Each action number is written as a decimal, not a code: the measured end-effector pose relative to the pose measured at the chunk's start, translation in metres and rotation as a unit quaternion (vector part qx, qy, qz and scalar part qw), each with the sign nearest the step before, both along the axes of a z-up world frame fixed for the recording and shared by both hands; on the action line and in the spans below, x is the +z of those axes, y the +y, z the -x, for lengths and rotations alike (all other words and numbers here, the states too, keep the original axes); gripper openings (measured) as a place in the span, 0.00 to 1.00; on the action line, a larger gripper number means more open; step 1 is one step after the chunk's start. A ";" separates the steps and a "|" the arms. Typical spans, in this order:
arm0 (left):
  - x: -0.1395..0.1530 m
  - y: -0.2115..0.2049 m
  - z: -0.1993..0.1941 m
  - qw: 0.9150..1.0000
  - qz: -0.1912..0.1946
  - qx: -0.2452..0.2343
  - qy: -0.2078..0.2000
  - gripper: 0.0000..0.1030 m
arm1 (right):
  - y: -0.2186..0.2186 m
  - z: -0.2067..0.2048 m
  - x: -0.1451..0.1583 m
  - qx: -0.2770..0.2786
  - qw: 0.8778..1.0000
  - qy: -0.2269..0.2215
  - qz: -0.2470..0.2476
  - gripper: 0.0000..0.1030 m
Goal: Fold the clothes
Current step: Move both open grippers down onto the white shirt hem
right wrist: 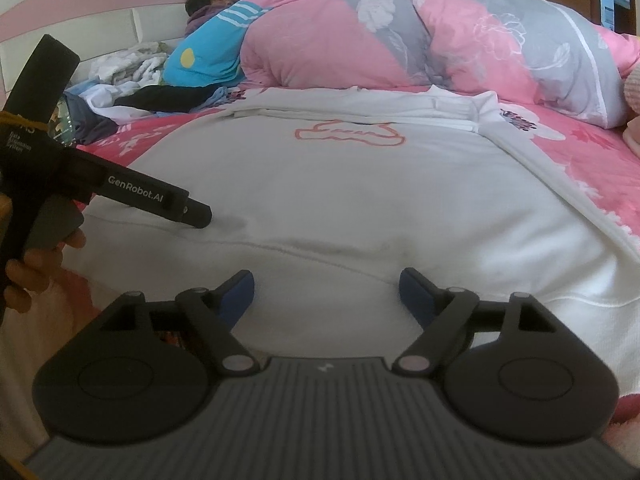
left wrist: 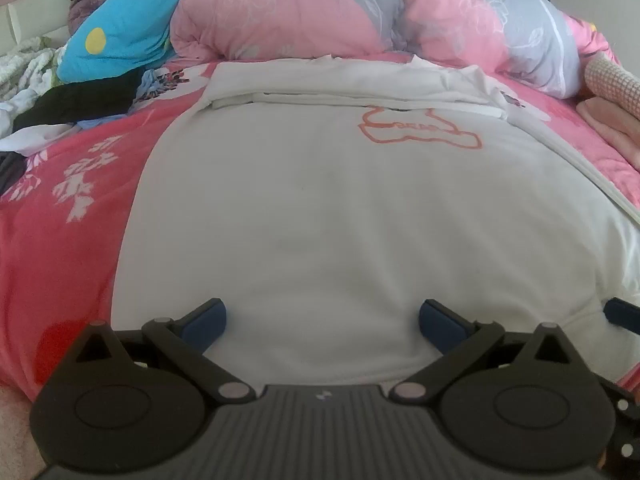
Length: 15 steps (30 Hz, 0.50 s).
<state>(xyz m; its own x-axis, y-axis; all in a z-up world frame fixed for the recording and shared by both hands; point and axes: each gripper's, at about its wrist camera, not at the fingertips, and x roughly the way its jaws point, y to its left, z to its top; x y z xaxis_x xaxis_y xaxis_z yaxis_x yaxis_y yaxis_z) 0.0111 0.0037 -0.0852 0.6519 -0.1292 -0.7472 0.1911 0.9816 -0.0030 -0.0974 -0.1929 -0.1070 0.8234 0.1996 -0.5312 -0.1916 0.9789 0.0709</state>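
Observation:
A white garment (left wrist: 340,208) with an orange outline print (left wrist: 416,130) lies spread flat on the pink flowered bed cover (left wrist: 60,216). Its far end is folded into a band (left wrist: 320,96). My left gripper (left wrist: 322,320) hovers over the garment's near edge, open, with only cloth showing between its blue pads. My right gripper (right wrist: 327,292) is over the same white garment (right wrist: 340,200), open, with nothing held. In the right wrist view, the left tool's black body (right wrist: 136,192) reaches in from the left, held by a hand (right wrist: 36,268). A blue fingertip (left wrist: 622,312) of the right gripper shows at the left view's right edge.
A rolled pink and grey quilt (left wrist: 360,12) lies along the far side. A person (right wrist: 208,0) lies at the far left beside a blue blanket (left wrist: 120,36). A heap of dark and pale clothes (left wrist: 68,104) sits at left. Pink cloth (left wrist: 612,120) lies at right.

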 end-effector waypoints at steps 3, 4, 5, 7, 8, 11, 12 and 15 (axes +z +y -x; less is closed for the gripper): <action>0.000 0.000 0.000 1.000 0.000 0.002 -0.001 1.00 | 0.000 0.000 -0.001 0.001 1.000 0.000 -0.001 0.80; 0.000 0.000 0.000 1.000 0.000 0.004 -0.001 1.00 | 0.001 0.001 -0.001 0.001 1.000 0.000 -0.001 0.80; 0.000 -0.001 0.000 1.000 0.000 0.005 -0.001 1.00 | 0.001 0.001 -0.001 0.001 1.000 0.000 -0.001 0.80; 0.000 -0.002 0.000 1.000 0.000 0.006 -0.002 1.00 | 0.001 0.001 -0.001 0.000 1.000 0.000 -0.001 0.81; 0.000 -0.002 0.000 1.000 0.000 0.007 -0.003 1.00 | 0.002 0.001 -0.001 0.000 1.000 -0.001 -0.001 0.81; -0.001 -0.001 0.002 1.000 0.000 0.004 -0.009 1.00 | 0.002 0.001 -0.002 -0.001 1.000 -0.001 -0.001 0.81; -0.001 -0.001 0.002 1.000 0.000 0.004 -0.010 1.00 | 0.003 0.001 -0.002 -0.001 1.000 -0.001 -0.001 0.82; -0.001 -0.001 0.002 1.000 0.000 0.005 -0.011 1.00 | 0.003 0.001 -0.002 -0.001 1.000 0.000 -0.002 0.82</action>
